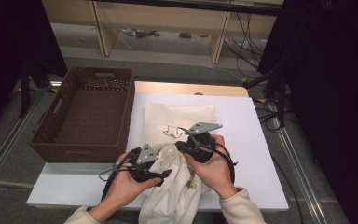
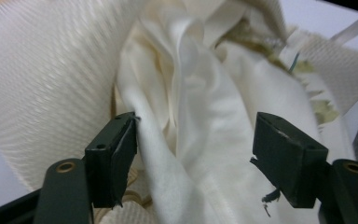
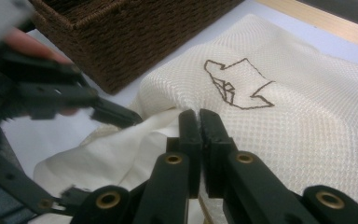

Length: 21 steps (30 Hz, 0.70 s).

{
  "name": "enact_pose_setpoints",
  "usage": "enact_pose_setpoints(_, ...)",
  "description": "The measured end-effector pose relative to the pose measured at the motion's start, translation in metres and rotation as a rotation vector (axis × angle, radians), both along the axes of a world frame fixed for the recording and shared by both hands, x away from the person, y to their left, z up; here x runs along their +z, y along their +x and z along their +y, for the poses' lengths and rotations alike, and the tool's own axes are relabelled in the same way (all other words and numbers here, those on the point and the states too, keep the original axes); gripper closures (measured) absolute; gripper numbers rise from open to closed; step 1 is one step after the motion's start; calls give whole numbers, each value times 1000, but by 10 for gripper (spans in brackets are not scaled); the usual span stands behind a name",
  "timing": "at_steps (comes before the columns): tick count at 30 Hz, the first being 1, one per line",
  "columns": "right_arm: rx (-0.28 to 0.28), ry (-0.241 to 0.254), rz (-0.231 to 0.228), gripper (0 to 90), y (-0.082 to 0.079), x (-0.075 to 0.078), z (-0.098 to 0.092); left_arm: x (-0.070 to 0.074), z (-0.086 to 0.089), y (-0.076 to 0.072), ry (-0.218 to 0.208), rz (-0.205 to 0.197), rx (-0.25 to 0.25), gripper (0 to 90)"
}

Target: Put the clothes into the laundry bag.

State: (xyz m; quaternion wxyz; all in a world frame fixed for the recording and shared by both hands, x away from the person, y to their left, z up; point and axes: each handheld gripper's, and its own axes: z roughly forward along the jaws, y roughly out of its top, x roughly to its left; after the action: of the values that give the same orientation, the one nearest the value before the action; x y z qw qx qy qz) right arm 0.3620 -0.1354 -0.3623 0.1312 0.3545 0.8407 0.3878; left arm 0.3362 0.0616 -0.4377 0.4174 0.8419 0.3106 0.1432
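Right hand-held gripper (image 3: pixel 199 116) pinches mesh bag (image 3: pixel 284 116) edge beside garment (image 2: pixel 191 116).

The mesh bag (image 3: pixel 303 116) is cream netted cloth, rough and matt, with a dark stitched outline. The garment (image 2: pixel 200 140) is smoother cream woven cloth, soft and creased. The basket (image 1: pixel 88 116) is brown wicker, coarse. Each tool (image 3: pixel 199 116) is matt black plastic with brass-coloured rivets. The bench (image 1: pixel 256 140) is smooth, pale and matt.

High view overhead facing forward-down, gripper views close, sharing cream mesh bag (image 1: pixel 179 119)
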Motion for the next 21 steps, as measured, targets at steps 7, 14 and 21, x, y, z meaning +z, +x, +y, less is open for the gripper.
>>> enact_pose_setpoints(7, 1, -12, -1, 895, 0, -1, 0, -17, -17, 5, 35, 8, -24, 594)
enact_pose_setpoints(14, -11, -8, 11, 895, -3, -1, 4, -7, -28, 9, -33, 39, -3, 824)
enact_pose_setpoints(21, 6, 4, -15, 896, -5, 4, 2, 15, -28, 16, -110, -15, 41, 831)
